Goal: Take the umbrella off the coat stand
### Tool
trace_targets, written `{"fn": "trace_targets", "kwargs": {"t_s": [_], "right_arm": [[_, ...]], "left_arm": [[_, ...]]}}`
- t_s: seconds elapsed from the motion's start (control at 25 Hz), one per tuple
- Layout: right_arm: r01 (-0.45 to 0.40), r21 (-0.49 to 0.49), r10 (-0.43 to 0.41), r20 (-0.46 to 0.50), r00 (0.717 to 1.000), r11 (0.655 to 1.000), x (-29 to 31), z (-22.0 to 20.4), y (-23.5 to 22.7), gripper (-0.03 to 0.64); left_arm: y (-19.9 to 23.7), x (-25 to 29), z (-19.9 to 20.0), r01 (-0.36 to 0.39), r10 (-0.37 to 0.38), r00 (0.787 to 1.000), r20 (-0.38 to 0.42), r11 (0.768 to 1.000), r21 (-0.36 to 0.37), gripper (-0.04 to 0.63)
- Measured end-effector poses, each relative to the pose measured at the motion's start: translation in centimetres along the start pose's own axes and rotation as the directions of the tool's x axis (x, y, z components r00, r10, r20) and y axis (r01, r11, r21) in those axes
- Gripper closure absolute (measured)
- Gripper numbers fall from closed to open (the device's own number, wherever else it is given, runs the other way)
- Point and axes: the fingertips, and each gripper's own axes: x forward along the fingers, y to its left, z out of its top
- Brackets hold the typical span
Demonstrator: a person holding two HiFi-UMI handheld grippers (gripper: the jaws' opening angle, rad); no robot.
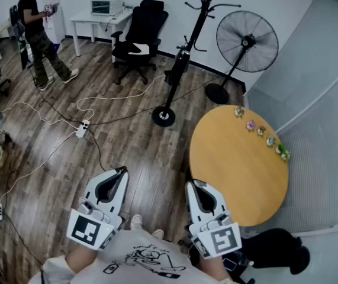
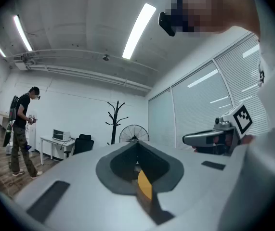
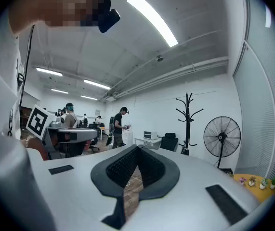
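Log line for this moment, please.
left hand-held gripper: shut, empty | right hand-held gripper: shut, empty | umbrella: on coat stand, untouched, across the floor

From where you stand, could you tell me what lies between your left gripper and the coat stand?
Only bare wooden floor, as the head view shows; the round table stands clear.

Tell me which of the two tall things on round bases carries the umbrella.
The black coat stand, left of the fan. A folded black umbrella hangs along its pole; the fan's pole is bare.
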Motion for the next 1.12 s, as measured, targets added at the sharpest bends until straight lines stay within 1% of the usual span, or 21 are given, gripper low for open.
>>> {"fn": "trace_targets", "kwargs": {"t_s": [0.16, 0.28, 0.48, 0.6, 0.72, 0.76, 0.8, 0.84, 0.88, 0.92, 0.96, 1.12], "right_arm": [[0.002, 0.008, -0.002, -0.002, 1.0, 1.0, -0.9, 0.2, -0.1, 0.601], [-0.002, 0.008, 0.002, -0.003, 1.0, 1.0, -1.1, 0.3, -0.2, 0.601], [0.007, 0.018, -0.007, 0.002, 1.0, 1.0, -1.0, 0.4, -0.6, 0.601], [0.011, 0.013, -0.011, 0.001, 1.0, 1.0, -0.9, 0.2, -0.6, 0.598], [0.01, 0.006, -0.01, 0.005, 1.0, 1.0, -0.7, 0.1, -0.5, 0.586], [0.004, 0.011, -0.004, 0.006, 1.0, 1.0, -0.5, 0.1, -0.5, 0.556], [-0.002, 0.022, 0.002, 0.005, 1.0, 1.0, -0.3, 0.0, -0.5, 0.492], [-0.007, 0.036, 0.006, 0.004, 1.0, 0.999, 0.1, -0.1, -0.5, 0.384], [-0.008, 0.046, 0.008, 0.001, 1.0, 0.999, 0.4, -0.3, -0.6, 0.318], [-0.007, 0.05, 0.007, -0.003, 1.0, 0.999, 0.7, -0.4, -0.7, 0.293], [-0.005, 0.051, 0.005, -0.006, 1.0, 0.999, 1.0, -0.5, -0.7, 0.282], [0.004, 0.049, -0.004, -0.006, 1.0, 0.999, 2.2, -0.5, -0.4, 0.272]], "left_arm": [[-1.4, -0.1, 0.8, 0.026, -0.027, 1.0, 0.012, 0.999, 0.022, 0.588], [-1.8, 0.0, 1.1, 0.023, -0.023, 1.0, 0.003, 0.999, 0.027, 0.588], [-2.1, 0.2, 1.4, 0.034, -0.034, 0.999, 0.006, 0.999, 0.016, 0.588], [-1.9, 0.3, 1.3, 0.031, -0.032, 0.999, 0.014, 0.999, 0.026, 0.588], [-1.5, 0.1, 0.8, 0.028, -0.028, 1.0, -0.006, 1.0, 0.014, 0.588], [-1.4, 0.2, 0.7, 0.029, -0.029, 1.0, -0.012, 0.999, 0.012, 0.589], [-1.3, 0.2, 0.8, 0.033, -0.033, 0.999, -0.009, 0.999, 0.013, 0.588], [-1.2, 0.3, 0.9, 0.038, -0.038, 0.999, -0.002, 0.999, 0.014, 0.588], [-1.0, 0.4, 0.9, 0.041, -0.041, 0.999, 0.002, 0.999, 0.014, 0.588], [-0.8, 0.5, 0.8, 0.043, -0.043, 0.999, 0.0, 0.999, 0.012, 0.588], [-0.5, 0.5, 0.6, 0.043, -0.043, 0.999, -0.006, 0.999, 0.01, 0.588], [1.3, 0.3, 0.0, 0.032, -0.032, 0.999, -0.036, 0.999, 0.007, 0.588]]}}
